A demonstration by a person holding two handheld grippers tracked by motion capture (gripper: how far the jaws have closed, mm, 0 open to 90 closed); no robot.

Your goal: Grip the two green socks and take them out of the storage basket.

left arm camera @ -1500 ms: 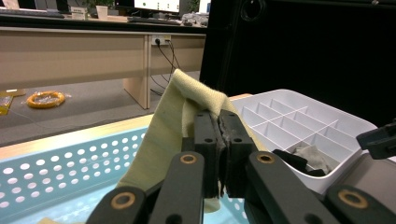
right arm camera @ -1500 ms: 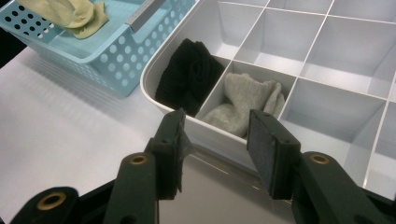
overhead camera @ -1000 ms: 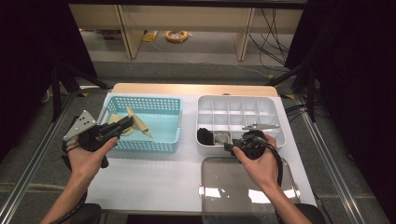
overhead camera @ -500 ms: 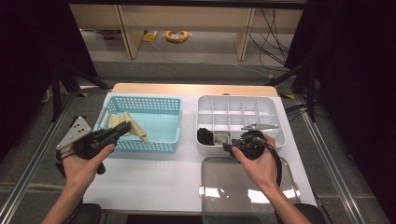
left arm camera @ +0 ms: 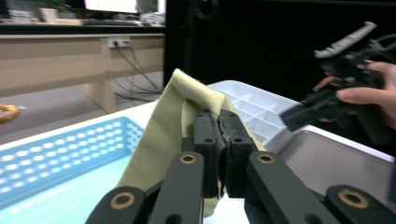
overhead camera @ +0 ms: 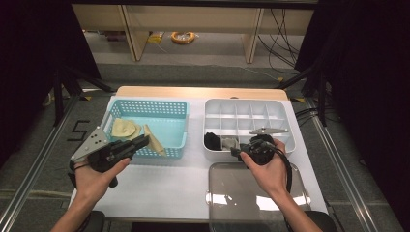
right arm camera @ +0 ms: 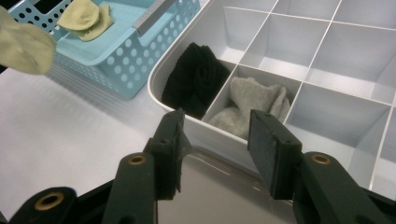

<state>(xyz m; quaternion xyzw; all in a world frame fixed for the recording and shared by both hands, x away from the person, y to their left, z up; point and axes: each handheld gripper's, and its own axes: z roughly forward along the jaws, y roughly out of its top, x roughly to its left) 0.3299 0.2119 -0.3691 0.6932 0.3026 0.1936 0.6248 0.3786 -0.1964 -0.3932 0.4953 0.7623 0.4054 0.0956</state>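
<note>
My left gripper [overhead camera: 141, 143] is shut on a beige sock [overhead camera: 154, 141] that hangs over the front wall of the blue basket [overhead camera: 154, 107]. In the left gripper view the sock [left arm camera: 170, 116] is pinched between the closed jaws of that gripper [left arm camera: 218, 120]. A second beige sock [overhead camera: 123, 128] lies inside the basket. My right gripper [overhead camera: 236, 152] stands open at the near edge of the white divided box [overhead camera: 241, 104]; in the right gripper view this gripper [right arm camera: 215, 128] holds nothing. A black sock [right arm camera: 196, 79] and a grey sock [right arm camera: 252, 105] fill two front compartments.
A clear lid [overhead camera: 251, 193] lies flat on the white mat under the right hand. The box's other compartments [right arm camera: 327, 70] hold nothing. The basket [right arm camera: 116, 60] stands just left of the box. The table drops to a dark floor on both sides.
The left hand slid back toward the near left, then came right again with the beige sock still gripped. The right hand has stayed put.
</note>
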